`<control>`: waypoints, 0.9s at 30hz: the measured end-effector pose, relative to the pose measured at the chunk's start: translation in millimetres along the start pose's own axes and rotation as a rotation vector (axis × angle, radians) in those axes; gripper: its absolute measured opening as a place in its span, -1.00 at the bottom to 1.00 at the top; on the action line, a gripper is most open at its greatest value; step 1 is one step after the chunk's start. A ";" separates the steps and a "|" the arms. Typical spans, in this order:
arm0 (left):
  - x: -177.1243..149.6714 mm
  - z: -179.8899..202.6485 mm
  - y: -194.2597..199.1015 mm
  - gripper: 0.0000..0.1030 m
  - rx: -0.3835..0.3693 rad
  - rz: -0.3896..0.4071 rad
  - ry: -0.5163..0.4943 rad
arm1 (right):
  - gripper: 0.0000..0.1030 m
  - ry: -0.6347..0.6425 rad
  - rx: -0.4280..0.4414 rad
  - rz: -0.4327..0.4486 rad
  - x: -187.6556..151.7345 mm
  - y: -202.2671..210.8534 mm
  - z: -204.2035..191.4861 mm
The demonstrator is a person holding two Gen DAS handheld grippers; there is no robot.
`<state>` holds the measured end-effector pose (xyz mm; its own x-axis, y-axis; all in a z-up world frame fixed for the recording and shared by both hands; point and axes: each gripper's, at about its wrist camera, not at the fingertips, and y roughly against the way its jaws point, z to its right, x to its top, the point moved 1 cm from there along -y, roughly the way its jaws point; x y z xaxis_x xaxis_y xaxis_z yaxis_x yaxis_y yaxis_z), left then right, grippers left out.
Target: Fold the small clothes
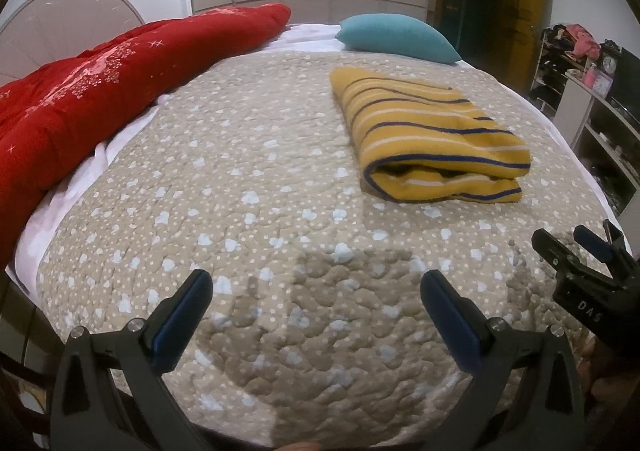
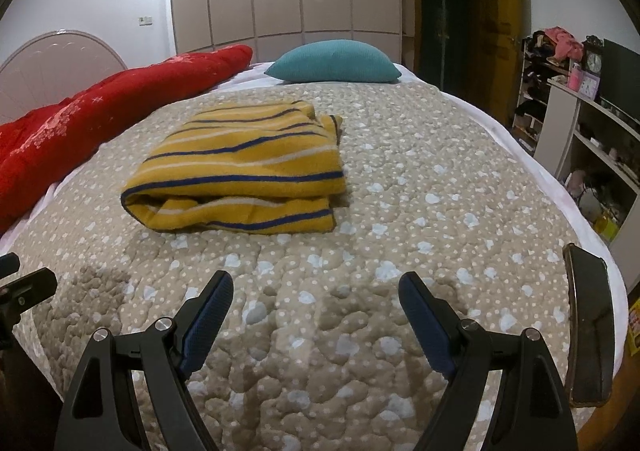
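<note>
A folded yellow garment with blue and white stripes [image 1: 428, 135] lies on the beige dotted bedspread [image 1: 248, 179]; it also shows in the right wrist view [image 2: 240, 171]. My left gripper [image 1: 316, 283] is open and empty, hovering over the bedspread near its front edge, well short of the garment. My right gripper [image 2: 316, 287] is open and empty, also short of the garment. The right gripper also shows at the right edge of the left wrist view [image 1: 576, 243]. The left gripper's tips show at the left edge of the right wrist view [image 2: 24, 275].
A red quilt [image 1: 100, 91] lies along the left side of the bed. A teal pillow [image 2: 332, 61] sits at the far end. A dark phone [image 2: 590, 323] lies at the bedspread's right front corner. Shelves [image 2: 592, 139] stand to the right of the bed.
</note>
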<state>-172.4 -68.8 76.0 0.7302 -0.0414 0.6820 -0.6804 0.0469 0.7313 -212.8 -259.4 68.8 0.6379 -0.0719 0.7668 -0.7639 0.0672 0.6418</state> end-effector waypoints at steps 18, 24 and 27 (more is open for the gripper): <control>-1.0 -0.6 -5.1 1.00 -0.023 -0.024 0.007 | 0.71 0.034 0.013 -0.001 -2.5 0.7 -11.1; -1.4 0.0 -6.9 1.00 -0.025 -0.030 0.004 | 0.71 0.039 0.018 0.000 -2.9 0.6 -12.2; -1.9 0.5 -8.3 1.00 -0.029 -0.037 0.004 | 0.71 0.040 0.021 0.000 -3.1 0.7 -12.7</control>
<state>-168.2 -69.6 68.6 0.7551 -0.0397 0.6544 -0.6508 0.0748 0.7555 -214.1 -246.5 67.0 0.6413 -0.0316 0.7666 -0.7652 0.0465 0.6421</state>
